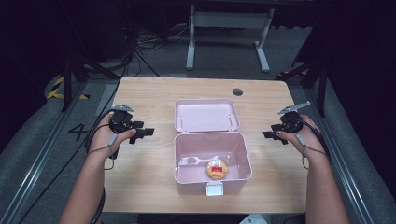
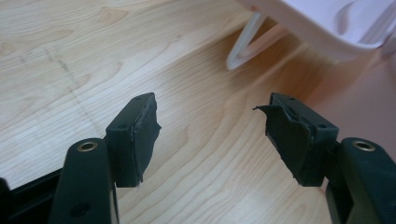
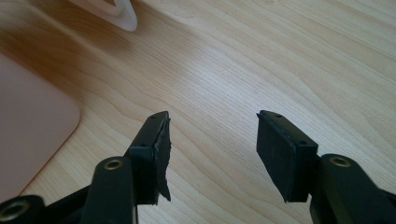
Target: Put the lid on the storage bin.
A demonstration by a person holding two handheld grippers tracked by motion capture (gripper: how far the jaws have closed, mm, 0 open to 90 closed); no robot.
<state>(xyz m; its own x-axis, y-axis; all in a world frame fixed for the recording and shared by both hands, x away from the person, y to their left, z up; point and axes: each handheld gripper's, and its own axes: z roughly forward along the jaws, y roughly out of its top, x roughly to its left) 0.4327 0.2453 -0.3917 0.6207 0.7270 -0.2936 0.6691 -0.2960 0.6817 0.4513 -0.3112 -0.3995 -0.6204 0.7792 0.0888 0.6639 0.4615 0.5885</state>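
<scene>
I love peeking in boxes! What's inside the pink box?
Inside the open pink box lies one small round thing, yellow with red on top, near the front. What the red part shows is too small to tell.

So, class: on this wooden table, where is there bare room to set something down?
Bare wood lies on the light wooden table between the open pink plastic box and the left gripper, between the box and the right gripper, and along the far edge behind the lid, beside a dark round hole. The middle is crowded: the box, holding a round orange item.
</scene>
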